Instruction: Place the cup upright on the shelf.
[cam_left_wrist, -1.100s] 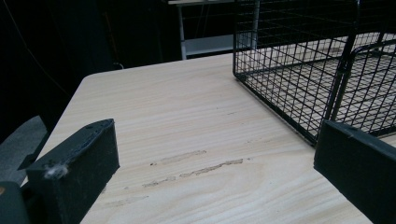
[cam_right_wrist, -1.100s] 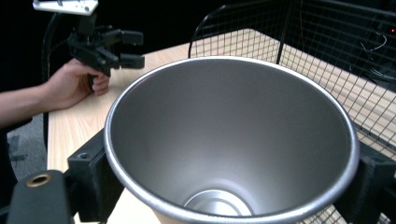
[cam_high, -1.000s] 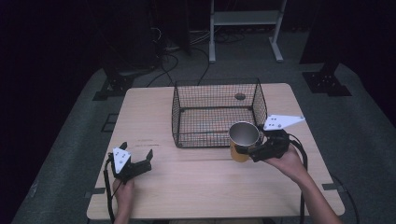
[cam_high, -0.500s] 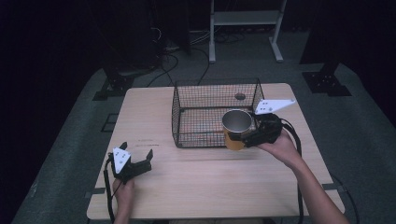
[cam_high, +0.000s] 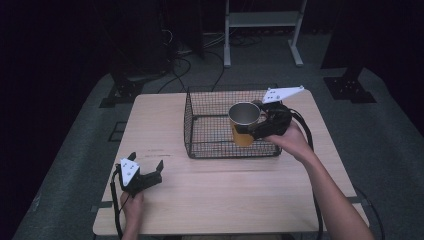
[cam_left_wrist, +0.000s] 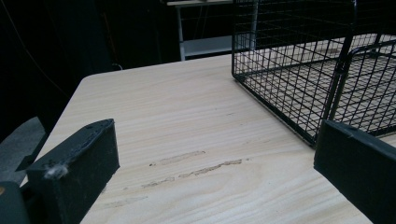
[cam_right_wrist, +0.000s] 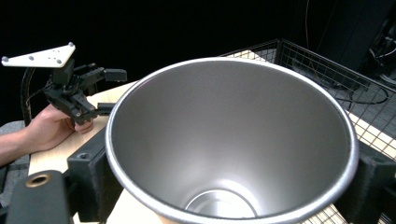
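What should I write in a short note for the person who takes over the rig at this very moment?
Right claw: shut on the metal cup, held upright above the wire basket, near its right side.
Left claw: open, holding nothing, resting on the table near the front left corner.
Done: cup picked up and brought over the basket.
Left: probably lower the cup into the basket and release it. The cup looks empty inside.
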